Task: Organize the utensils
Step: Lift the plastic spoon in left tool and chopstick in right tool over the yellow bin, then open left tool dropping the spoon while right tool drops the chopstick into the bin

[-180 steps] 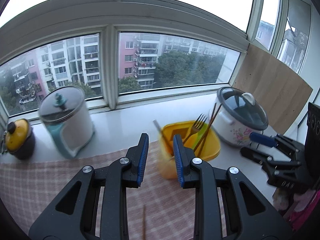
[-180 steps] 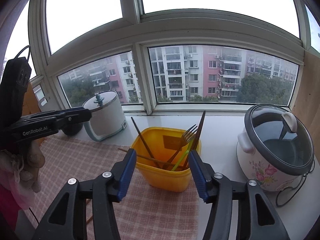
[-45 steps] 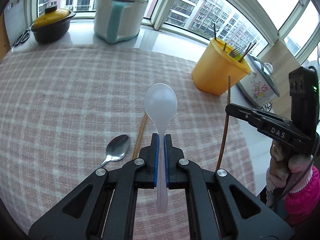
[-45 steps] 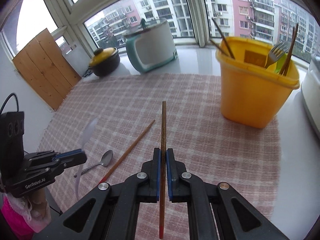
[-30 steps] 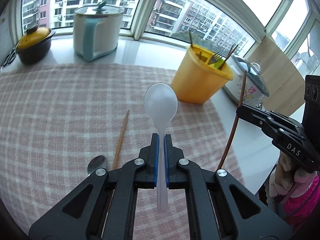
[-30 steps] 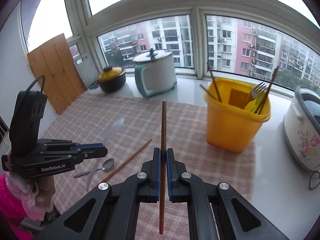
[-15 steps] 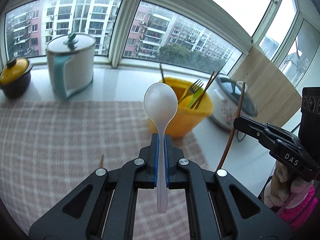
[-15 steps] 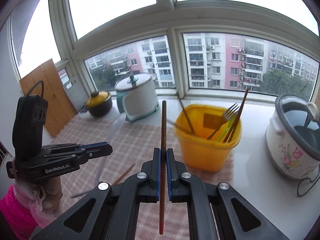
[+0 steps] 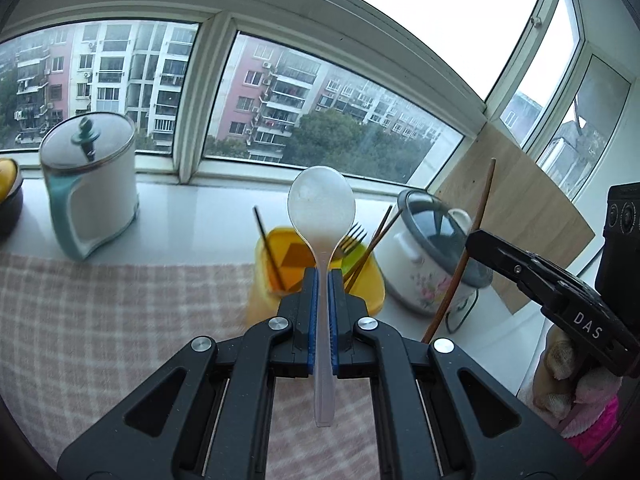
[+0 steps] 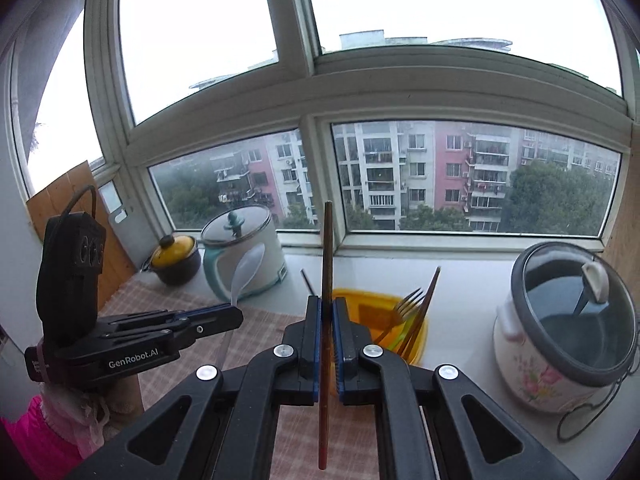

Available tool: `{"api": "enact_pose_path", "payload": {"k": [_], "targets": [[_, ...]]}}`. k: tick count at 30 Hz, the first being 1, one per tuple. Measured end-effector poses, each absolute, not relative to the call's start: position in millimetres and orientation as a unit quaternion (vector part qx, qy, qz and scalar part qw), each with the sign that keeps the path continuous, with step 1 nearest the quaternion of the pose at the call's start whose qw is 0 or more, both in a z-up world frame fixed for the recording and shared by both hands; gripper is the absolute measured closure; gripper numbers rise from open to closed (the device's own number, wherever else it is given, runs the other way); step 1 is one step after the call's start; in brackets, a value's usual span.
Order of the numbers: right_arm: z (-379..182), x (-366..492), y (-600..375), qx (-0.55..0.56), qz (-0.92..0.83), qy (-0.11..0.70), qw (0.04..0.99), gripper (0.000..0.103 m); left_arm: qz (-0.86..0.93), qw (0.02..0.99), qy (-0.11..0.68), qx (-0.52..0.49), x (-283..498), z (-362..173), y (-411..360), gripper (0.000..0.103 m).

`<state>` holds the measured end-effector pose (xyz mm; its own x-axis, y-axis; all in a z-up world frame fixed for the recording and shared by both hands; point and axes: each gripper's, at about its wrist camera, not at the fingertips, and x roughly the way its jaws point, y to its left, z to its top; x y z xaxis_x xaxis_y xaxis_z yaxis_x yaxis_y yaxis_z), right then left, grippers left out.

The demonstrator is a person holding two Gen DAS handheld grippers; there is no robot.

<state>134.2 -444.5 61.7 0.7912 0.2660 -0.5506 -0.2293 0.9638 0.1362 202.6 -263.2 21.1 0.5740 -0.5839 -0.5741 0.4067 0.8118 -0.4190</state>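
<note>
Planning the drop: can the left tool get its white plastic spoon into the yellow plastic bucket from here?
Probably yes. The left tool, shut on the white plastic spoon, sits just before the yellow plastic bucket, whose open top holds only a fork and chopsticks. The right tool is off to the side.

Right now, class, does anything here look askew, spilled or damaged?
Nothing stands out. The left gripper holds a white spoon upright, the right gripper a chopstick; the yellow tub stands upright.

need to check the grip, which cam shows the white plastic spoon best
The left wrist view. There the white plastic spoon stands centred and upright, bowl up, its handle clamped in the left gripper. The right wrist view shows the spoon small, side-on, its handle mostly hidden behind that gripper.
</note>
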Motion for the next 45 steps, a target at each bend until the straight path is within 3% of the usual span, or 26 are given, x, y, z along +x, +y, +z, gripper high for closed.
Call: {"api": "enact_pose_path", "payload": {"k": [29,45], "targets": [[76.0,211.2,-483.9,0.056,0.111,0.268,0.955,0.1,-0.247,0.888,0.366,-0.128,286.4,6.0,-328.2,0.101],[37.8,233.7,-482.7,0.059,0.108,0.306,0.944,0.1,-0.242,0.886,0.375,-0.125,298.2,-10.1,-333.8,0.101]]}}
